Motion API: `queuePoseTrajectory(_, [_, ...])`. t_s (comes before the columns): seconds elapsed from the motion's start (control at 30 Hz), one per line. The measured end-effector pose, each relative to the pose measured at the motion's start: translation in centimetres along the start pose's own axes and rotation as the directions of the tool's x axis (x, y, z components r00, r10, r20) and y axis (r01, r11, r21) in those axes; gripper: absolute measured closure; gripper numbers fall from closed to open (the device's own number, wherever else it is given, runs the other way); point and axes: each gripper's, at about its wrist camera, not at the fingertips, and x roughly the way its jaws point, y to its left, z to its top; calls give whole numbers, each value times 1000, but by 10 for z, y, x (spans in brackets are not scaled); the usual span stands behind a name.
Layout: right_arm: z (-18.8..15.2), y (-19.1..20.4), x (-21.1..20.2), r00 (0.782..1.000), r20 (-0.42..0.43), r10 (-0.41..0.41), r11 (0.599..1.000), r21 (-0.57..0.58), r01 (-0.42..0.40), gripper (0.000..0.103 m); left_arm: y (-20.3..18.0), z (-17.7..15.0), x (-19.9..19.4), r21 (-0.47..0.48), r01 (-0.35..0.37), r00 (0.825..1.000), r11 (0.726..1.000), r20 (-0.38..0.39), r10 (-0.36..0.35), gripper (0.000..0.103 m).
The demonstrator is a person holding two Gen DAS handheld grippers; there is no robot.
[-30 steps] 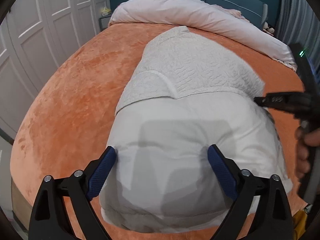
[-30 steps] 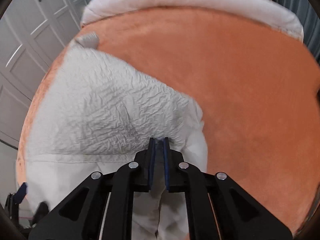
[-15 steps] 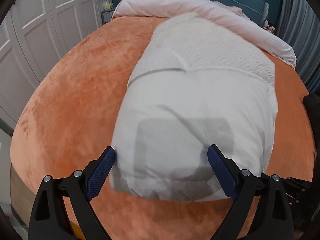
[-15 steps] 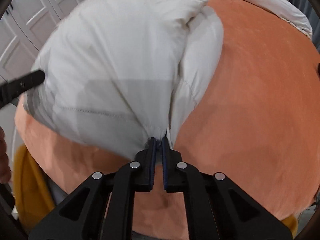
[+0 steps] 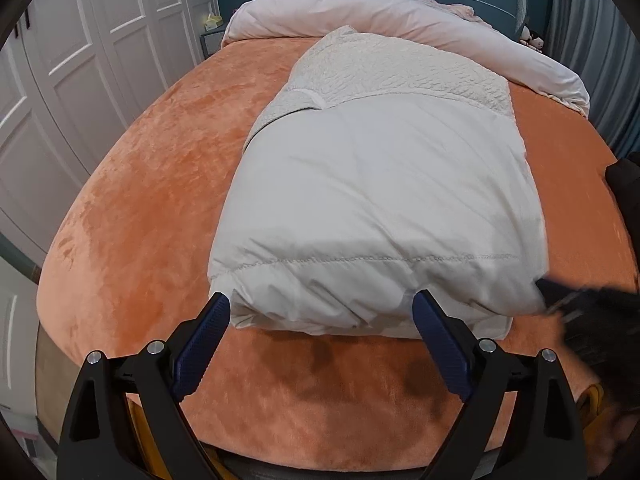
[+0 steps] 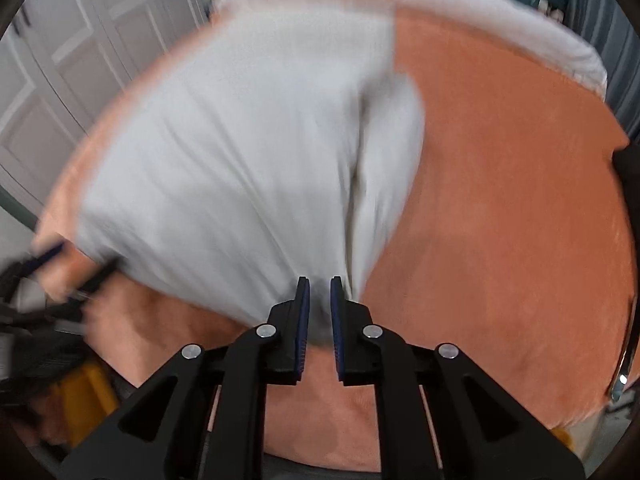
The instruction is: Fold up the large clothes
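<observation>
A large white padded coat [image 5: 380, 196] lies folded on the orange bed [image 5: 140, 200], its crinkled lining [image 5: 400, 68] showing at the far end. My left gripper [image 5: 320, 312] is open and empty, just in front of the coat's near edge. My right gripper [image 6: 319, 292] has its jaws a small way apart with the coat's near right corner [image 6: 316, 312] between them; the view is blurred. The coat [image 6: 240, 152] fills the left of that view. The right gripper also shows, blurred, in the left wrist view [image 5: 560, 292] at the coat's right corner.
A pale pink duvet [image 5: 400, 20] lies rolled across the head of the bed. White wardrobe doors [image 5: 80, 60] stand to the left. Grey curtains [image 5: 600, 40] hang at the right. Something yellow [image 6: 84, 396] sits below the bed's near edge.
The coat has been pulled toward the near edge of the bed and laid flat. My left gripper has backed off it. My right gripper's jaws have parted slightly.
</observation>
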Motion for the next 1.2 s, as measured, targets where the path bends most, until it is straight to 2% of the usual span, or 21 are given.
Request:
queuePoseTrajectory(0.07, [-12,1,11,1000,-23,-19,1000,-7,19,95,1,-3,-1,-4,-3,1000,1000,-3,3,13])
queuePoseTrajectory(0.17, [-19,12,-1,998,2,-58,997,-41,58,93,3,-7,-3,-4,-6,1000,1000,-5,6,13])
queuePoseTrajectory(0.2, [-22,14,-5,998,6,-60,997,-47,61,88,2,-9,-3,-4,-10,1000,1000,-7,10,13])
queuePoseTrajectory(0.23, [-26,14,-9,998,10,-54,997,-47,55,78,1,-11,-4,-5,-11,1000,1000,-8,11,13])
queuePoseTrajectory(0.27, [-30,16,-15,999,21,-49,998,-42,50,74,-1,-13,-5,-9,-12,1000,1000,-8,12,13])
queuePoseTrajectory(0.37, [-46,18,-19,997,60,-45,999,-26,47,72,-3,-19,-7,-10,-24,1000,1000,-9,23,13])
queuePoseTrajectory(0.5, [-54,18,-24,993,107,-41,999,13,39,61,-9,-30,-8,-9,-39,999,999,-18,39,13])
queuePoseTrajectory(0.57, [-61,13,-28,990,129,-52,998,24,50,60,-12,-35,-8,-10,-44,999,999,-19,44,13])
queuePoseTrajectory(0.7, [-81,27,-47,987,142,-77,996,47,71,53,-16,-46,-3,-1,-62,998,998,-24,62,13])
queuePoseTrajectory(0.9, [-92,22,-37,986,135,-99,992,89,87,47,-18,-63,4,-3,-73,996,997,-41,73,13])
queuePoseTrajectory(1.1, [-101,31,-39,976,176,-128,989,94,112,39,-22,-75,8,-8,-83,996,996,-30,83,13])
queuePoseTrajectory(1.2, [-104,34,-33,974,181,-136,988,92,121,38,-22,-80,9,-15,-96,995,995,-19,95,14])
